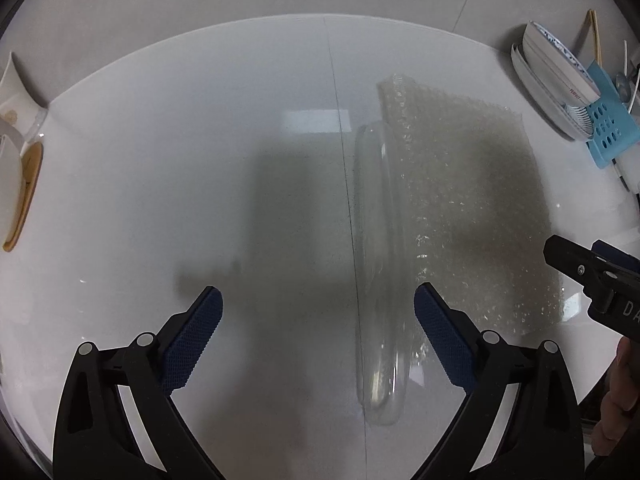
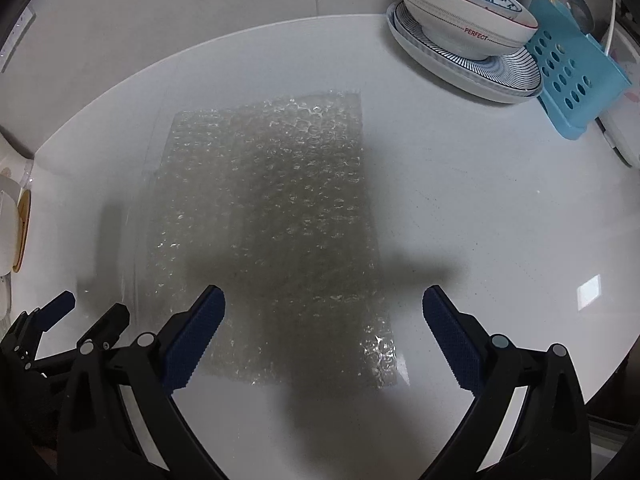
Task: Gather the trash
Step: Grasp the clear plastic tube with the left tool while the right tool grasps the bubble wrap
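We are hovering both grippers over a sheet of bubble wrap [image 2: 272, 232] lying flat on the white tabletop [image 2: 480, 208]. The left gripper [image 1: 318, 316] is standing wide, holding nothing, and the right gripper [image 2: 324, 316] is likewise spread wide and empty. In the left view a clear air-pillow strip [image 1: 378, 280] is lying along the sheet's left edge, touching it.

We are judging the wrap as very light, soft and floppy, and somewhat slick; flat against the tabletop it is offering little to pinch, so a near edge or corner [image 2: 380, 364] looks like the best place to take hold.

The tabletop is glossy and reflecting light. At the far right, a patterned bowl [image 2: 464, 12] is sitting on a striped plate [image 2: 500, 76], just beside a blue perforated holder [image 2: 576, 80], all well apart from the wrap.
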